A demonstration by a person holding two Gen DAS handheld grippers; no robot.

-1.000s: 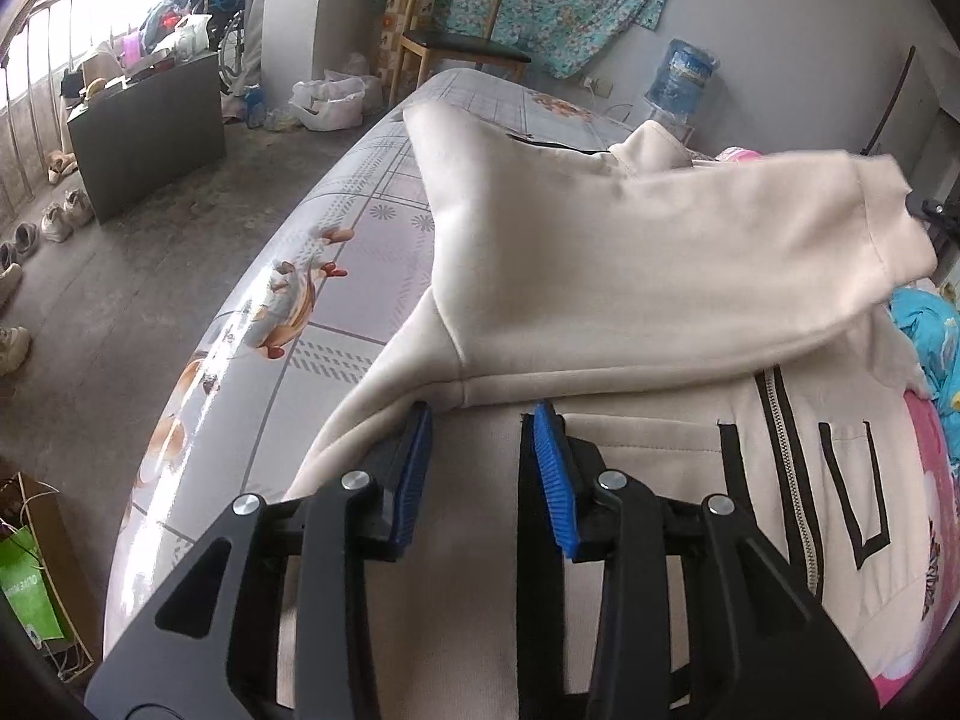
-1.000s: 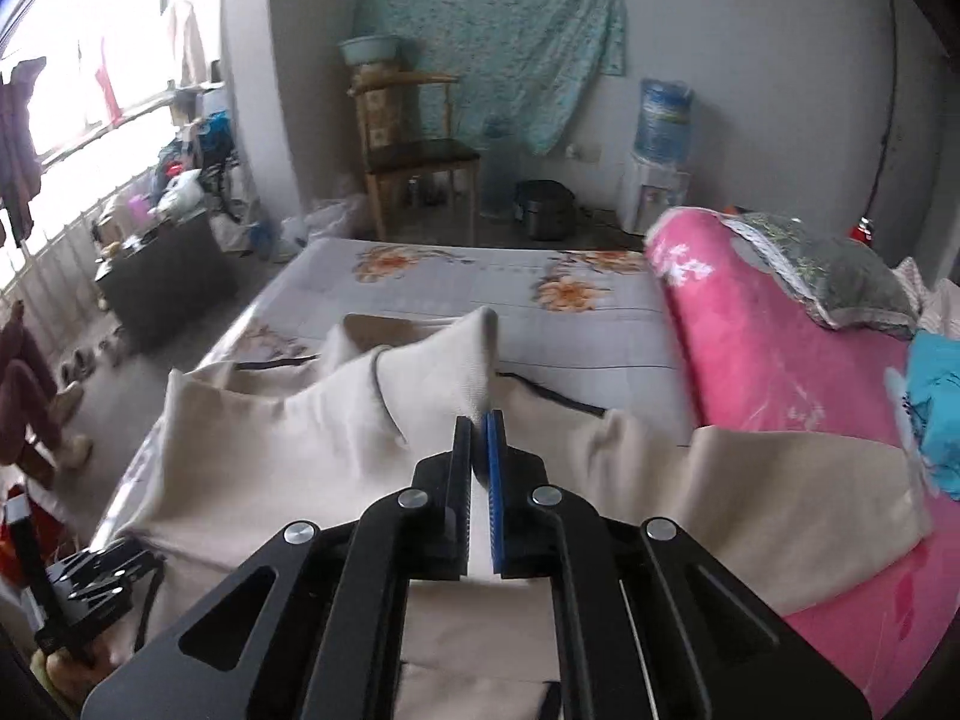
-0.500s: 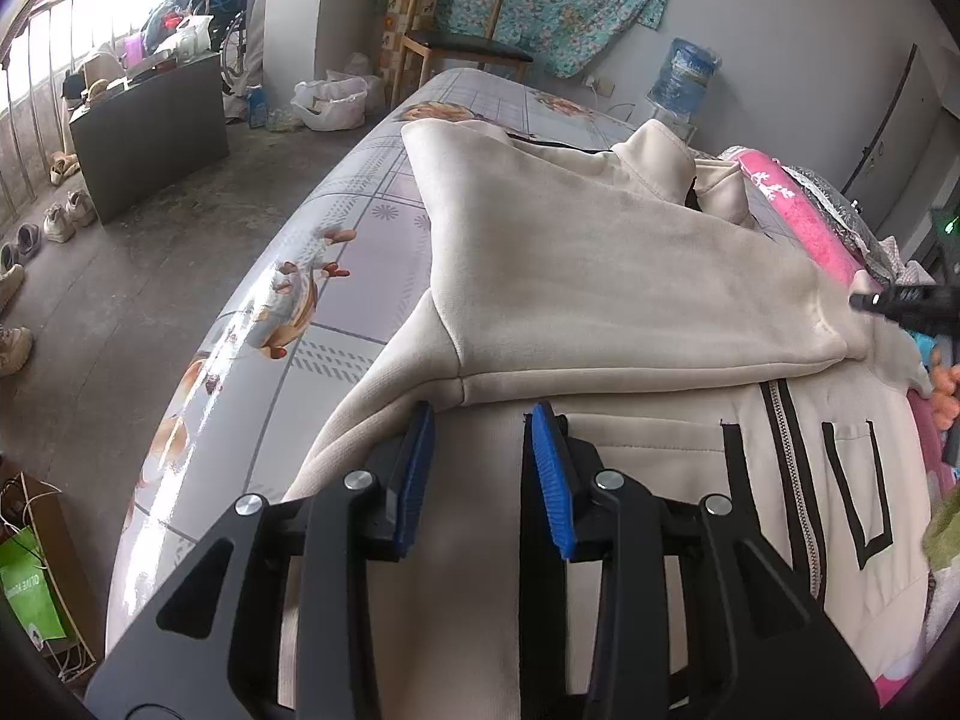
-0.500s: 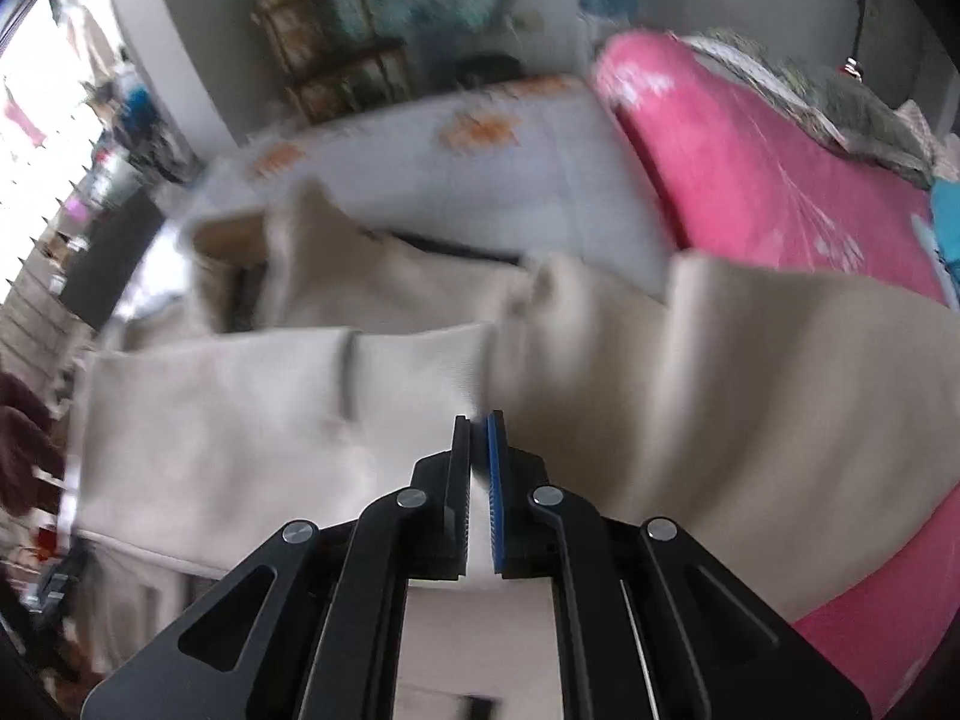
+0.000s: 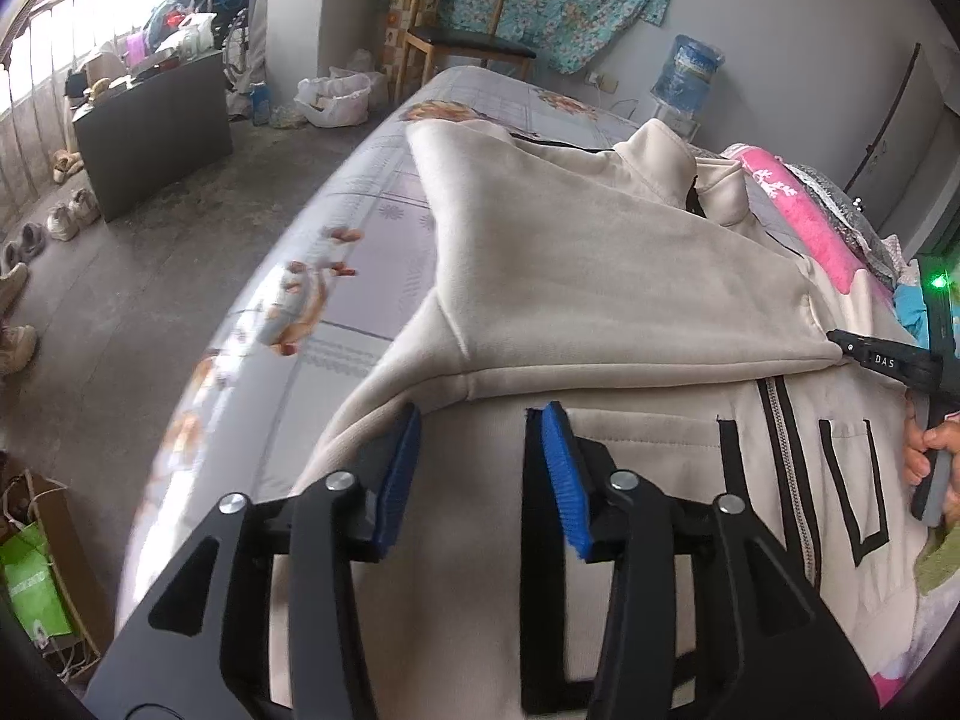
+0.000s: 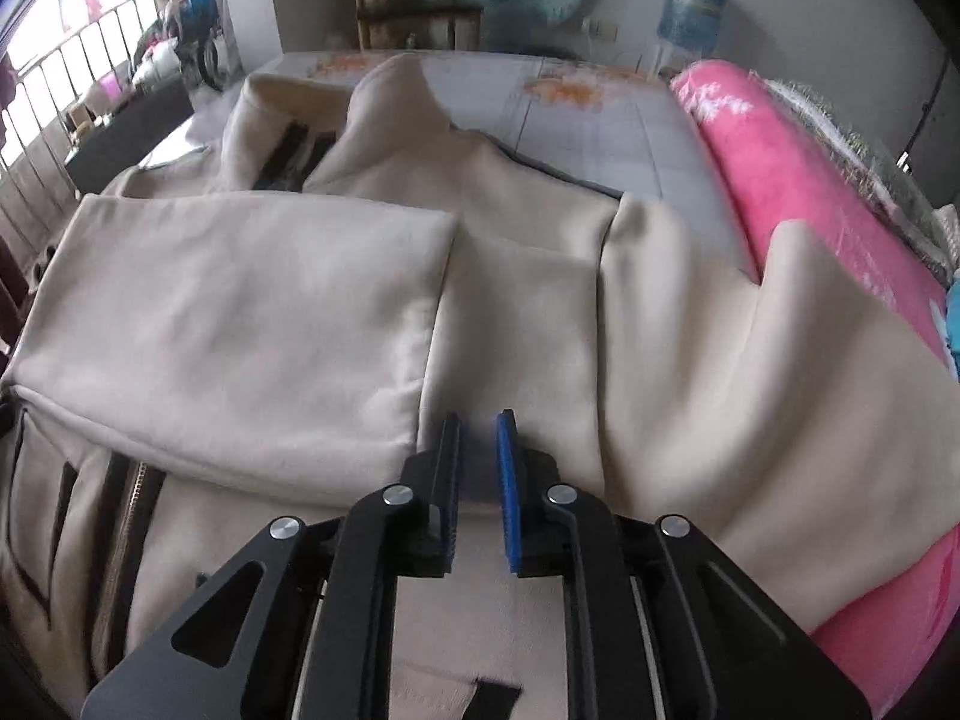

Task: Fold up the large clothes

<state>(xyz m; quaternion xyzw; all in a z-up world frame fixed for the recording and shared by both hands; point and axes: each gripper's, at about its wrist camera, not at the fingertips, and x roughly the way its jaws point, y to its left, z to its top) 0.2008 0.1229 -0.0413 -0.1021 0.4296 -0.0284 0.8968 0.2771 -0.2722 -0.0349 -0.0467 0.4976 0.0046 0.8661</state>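
Right now the cream fleece zip-up jacket with black trim (image 5: 600,276) lies front-up on the grey floral-print bed sheet (image 5: 372,252), collar toward the far end. One sleeve (image 6: 240,312) is folded flat across the chest, its cuff end (image 6: 432,324) lying just ahead of the right gripper (image 6: 478,468).

Right gripper's jaws are opening, a narrow gap, pads coming off the cuff; fabric sits under and between them but isn't pinched. Step in hand, as I read it, is letting the sleeve go. To do it well: open fully before lifting, then pull straight back so the blue pads (image 6: 507,480) don't drag the cuff and undo the fold. Check the sleeve edge stays parallel to the zip (image 5: 786,462).

Left gripper (image 5: 474,468) hovers over the lower front panel near the side seam, jaws opening, about half wide, nothing between them. It could press down there to hold the body while the right one withdraws.

Other sleeve (image 6: 750,408) drapes over the rolled pink floral blanket (image 6: 810,192); likely next. Grab it near the cuff, lift clear of the blanket, lay it across the first.
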